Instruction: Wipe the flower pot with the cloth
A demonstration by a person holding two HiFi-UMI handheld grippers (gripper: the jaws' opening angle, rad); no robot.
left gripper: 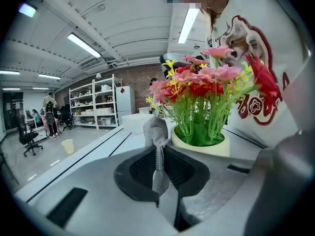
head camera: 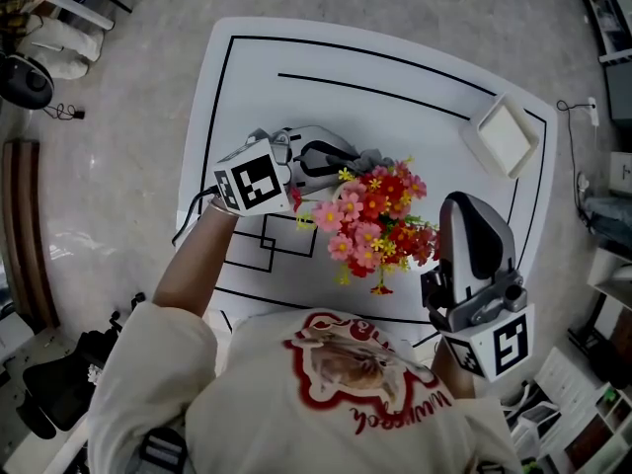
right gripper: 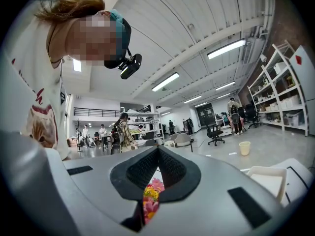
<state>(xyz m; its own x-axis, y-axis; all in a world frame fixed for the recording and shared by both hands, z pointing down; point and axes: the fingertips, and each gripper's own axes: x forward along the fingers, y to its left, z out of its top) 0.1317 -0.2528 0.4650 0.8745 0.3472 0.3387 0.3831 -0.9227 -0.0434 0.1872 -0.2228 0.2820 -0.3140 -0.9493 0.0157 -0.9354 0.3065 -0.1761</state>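
A cream flower pot (left gripper: 202, 145) with pink, red and yellow flowers (head camera: 375, 227) stands at the middle of the white table (head camera: 415, 67). In the head view the blooms hide the pot. My left gripper (head camera: 357, 158) is just behind and left of the flowers, shut on a grey knitted cloth (left gripper: 157, 132) that sticks up from the jaws close beside the pot's rim. The cloth's end (head camera: 373, 158) shows at the gripper's tip. To the right of the flowers my right gripper (head camera: 459, 202) is held level, shut with nothing in it. Through the gap under its jaws a few flowers (right gripper: 150, 196) show.
A white square tray (head camera: 504, 134) lies at the table's far right corner, also seen as the tray (right gripper: 268, 178) in the right gripper view. Black lines mark the tabletop. Shelves, office chairs and people stand far off in the room.
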